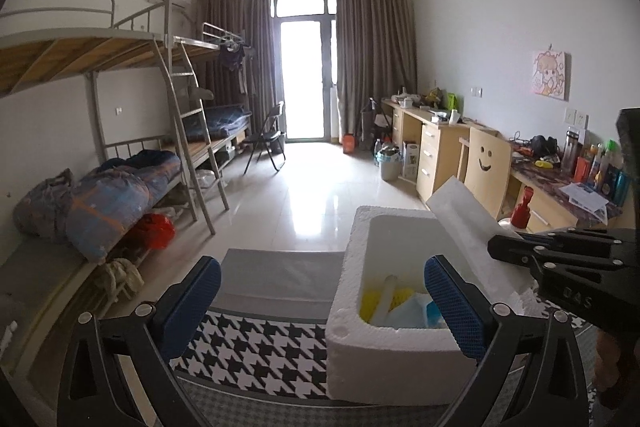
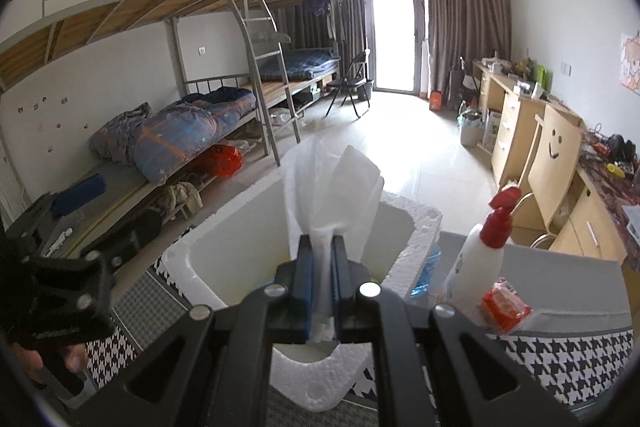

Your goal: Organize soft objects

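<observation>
Only R wrist view shows us right tool [image 2: 320, 279] pinching white tissue [image 2: 332, 187] over foam box [image 2: 416, 227]; left tool [image 1: 320, 303] spread, empty.

A houndstooth-covered surface [image 1: 256, 347] carries a foam box [image 1: 400, 347], spray bottle [image 2: 476, 259] and perhaps a red packet [image 2: 505, 305].

My left tongs [image 1: 322, 301]: black linkage arms, silver rivet pins at the joints, blue mesh-textured pads [image 1: 454, 307] on the fingers. My right tongs [image 2: 321, 279] are the same build: black frame, silver pins, blue pads. At right of the left view, raised "DAS" lettering on their black body.
</observation>
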Action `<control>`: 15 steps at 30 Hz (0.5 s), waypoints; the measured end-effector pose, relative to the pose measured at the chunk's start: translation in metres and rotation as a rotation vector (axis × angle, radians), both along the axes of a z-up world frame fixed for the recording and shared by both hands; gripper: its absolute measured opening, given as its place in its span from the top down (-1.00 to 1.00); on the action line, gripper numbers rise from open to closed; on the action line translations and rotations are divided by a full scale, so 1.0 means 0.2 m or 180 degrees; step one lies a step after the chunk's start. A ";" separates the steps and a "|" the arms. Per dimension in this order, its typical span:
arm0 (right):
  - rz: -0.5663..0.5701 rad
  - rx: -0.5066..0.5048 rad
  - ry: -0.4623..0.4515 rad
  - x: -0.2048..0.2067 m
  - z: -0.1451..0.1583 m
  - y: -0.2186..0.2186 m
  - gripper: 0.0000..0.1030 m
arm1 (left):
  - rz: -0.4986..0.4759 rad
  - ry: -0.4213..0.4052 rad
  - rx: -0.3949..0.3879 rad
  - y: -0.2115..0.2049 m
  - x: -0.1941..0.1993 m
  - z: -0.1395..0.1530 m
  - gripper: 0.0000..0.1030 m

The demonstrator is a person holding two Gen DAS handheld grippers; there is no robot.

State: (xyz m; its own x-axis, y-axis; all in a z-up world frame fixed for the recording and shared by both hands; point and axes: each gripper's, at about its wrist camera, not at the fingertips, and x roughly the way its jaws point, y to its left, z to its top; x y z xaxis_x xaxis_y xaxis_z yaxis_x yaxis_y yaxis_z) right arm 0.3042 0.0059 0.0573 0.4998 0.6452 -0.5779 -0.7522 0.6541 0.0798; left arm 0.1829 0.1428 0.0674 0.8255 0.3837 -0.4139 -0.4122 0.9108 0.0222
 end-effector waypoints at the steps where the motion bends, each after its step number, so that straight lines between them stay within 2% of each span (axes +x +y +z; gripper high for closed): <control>1: -0.0013 -0.0014 0.0027 0.01 -0.01 0.01 0.79 | 0.0012 0.0002 0.0007 0.00 0.00 0.00 -0.98; 4: -0.0019 -0.0053 0.0074 0.03 -0.03 0.02 0.66 | 0.0028 -0.0003 -0.0005 0.01 -0.01 -0.01 -0.98; 6: -0.0033 -0.0067 0.0095 0.04 -0.04 0.03 0.39 | 0.0027 0.0007 -0.0014 0.01 -0.02 -0.01 -0.98; 8: -0.0044 -0.0059 0.0135 0.05 -0.05 0.03 0.33 | 0.0033 0.0019 -0.0002 0.01 -0.02 -0.02 -0.98; 10: -0.0063 -0.0103 0.0141 0.05 -0.06 0.04 0.11 | 0.0033 0.0023 -0.0004 0.01 -0.02 -0.02 -0.98; 11: -0.0064 -0.0096 0.0144 0.05 -0.06 0.03 -0.10 | 0.0028 0.0020 -0.0012 0.01 -0.02 -0.02 -0.98; 12: -0.0058 -0.0090 0.0144 0.05 -0.06 0.04 -0.24 | 0.0023 0.0021 -0.0019 0.01 -0.02 -0.02 -0.98; 15: -0.0057 -0.0035 0.0098 0.03 -0.04 0.03 -0.30 | 0.0026 0.0027 -0.0031 0.01 -0.01 -0.03 -0.98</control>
